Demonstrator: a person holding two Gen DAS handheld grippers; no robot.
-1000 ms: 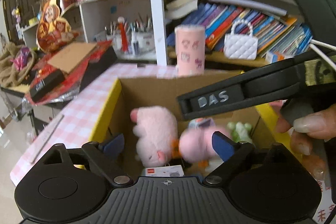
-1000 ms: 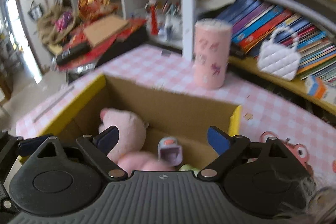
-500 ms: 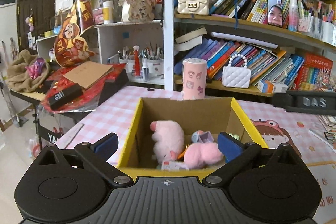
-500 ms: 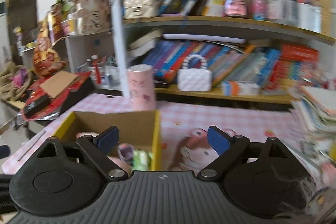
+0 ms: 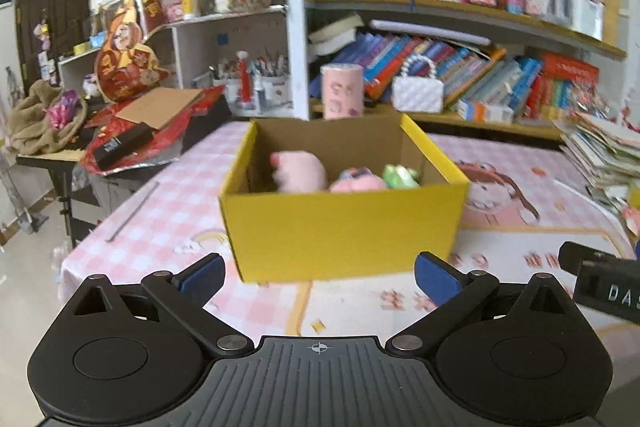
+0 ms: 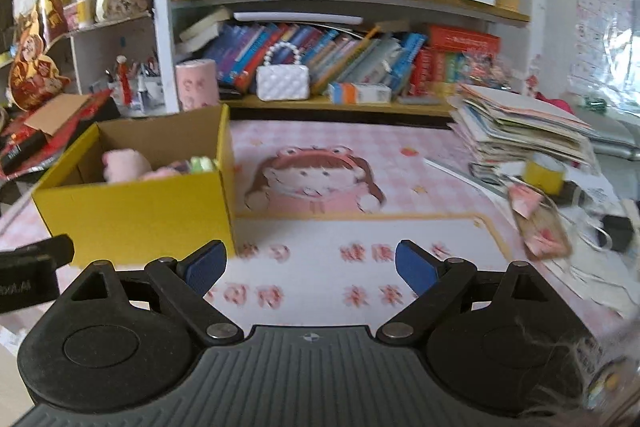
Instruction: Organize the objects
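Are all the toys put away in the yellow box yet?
Mostly, it seems. The yellow box already holds a pink plush toy and other small toys. The left gripper and the right gripper are both open and empty. No loose toys are plainly visible on the pink tablecloth.

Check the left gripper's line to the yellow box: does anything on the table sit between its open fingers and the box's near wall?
Nothing visible does. The left gripper is open and empty, and only bare pink tablecloth lies between it and the near wall of the yellow box. The right gripper is off to the side, not in that line.
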